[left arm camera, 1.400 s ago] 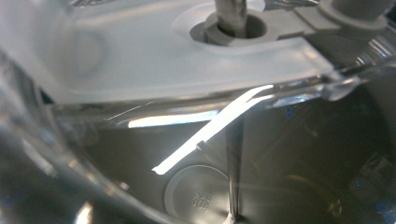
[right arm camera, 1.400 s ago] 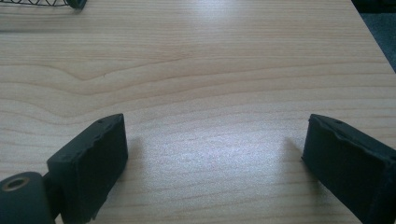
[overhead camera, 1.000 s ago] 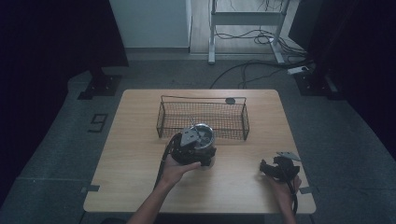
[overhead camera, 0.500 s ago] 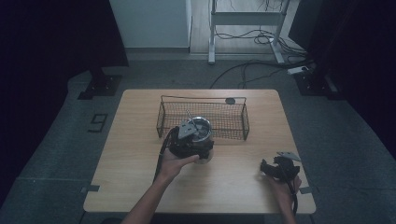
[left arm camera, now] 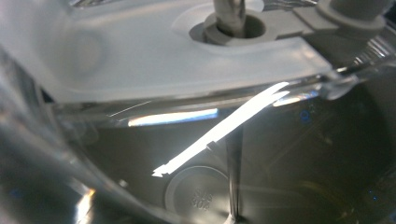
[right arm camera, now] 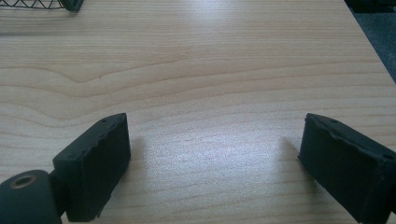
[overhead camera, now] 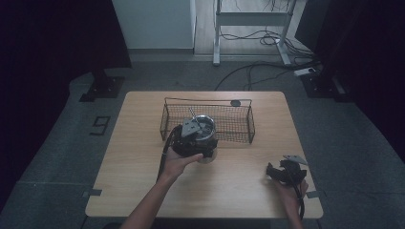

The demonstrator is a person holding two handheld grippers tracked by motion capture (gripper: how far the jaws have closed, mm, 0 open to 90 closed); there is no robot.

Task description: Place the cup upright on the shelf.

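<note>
While the right tongs (overhead camera: pixel 273 172) are rested on the tabletop (overhead camera: pixel 239 191) with jaws spread wide and empty, a lidded metal pot (overhead camera: pixel 203 131) is carried by the left tongs (overhead camera: pixel 193 143) just before the wire basket (overhead camera: pixel 239 124); their grip cannot be told, though a deposit seems intended.

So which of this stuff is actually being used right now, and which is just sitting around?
In use:
- left tool
- metal pot it holds at the basket's edge
- wire basket

Lying about:
- right tool, open, resting on the table
- small dark object behind the basket
</note>
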